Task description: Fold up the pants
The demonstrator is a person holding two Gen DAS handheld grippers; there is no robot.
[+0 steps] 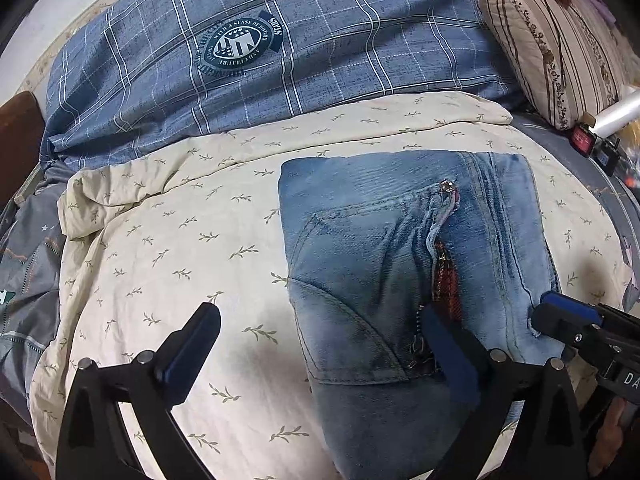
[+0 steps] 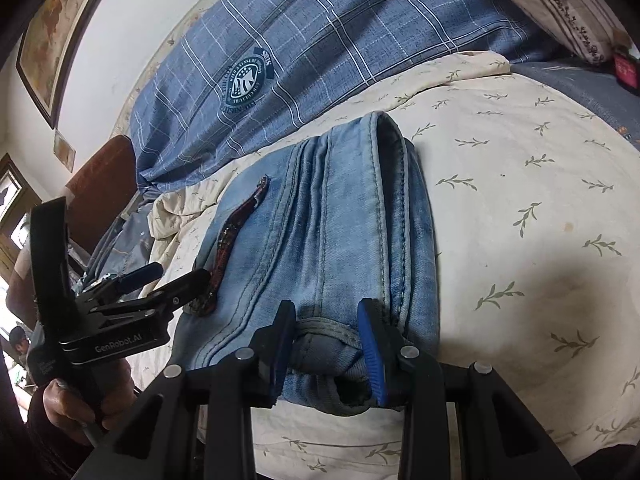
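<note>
Denim jeans (image 1: pixel 384 264) lie folded into a compact block on a cream leaf-print quilt (image 1: pixel 180 240), fly open, with a red plaid lining (image 1: pixel 446 276) showing. Left gripper (image 1: pixel 320 320) is spread wide above the near edge, one finger over the quilt, the other over the zipper, nothing clamped. Right gripper (image 2: pixel 326 340) pinches the bunched hem end at the near corner of the jeans. Farther back a blue plaid duvet (image 1: pixel 280 40) with a round crest, then a striped pillow (image 1: pixel 552 52) at far right.
</note>
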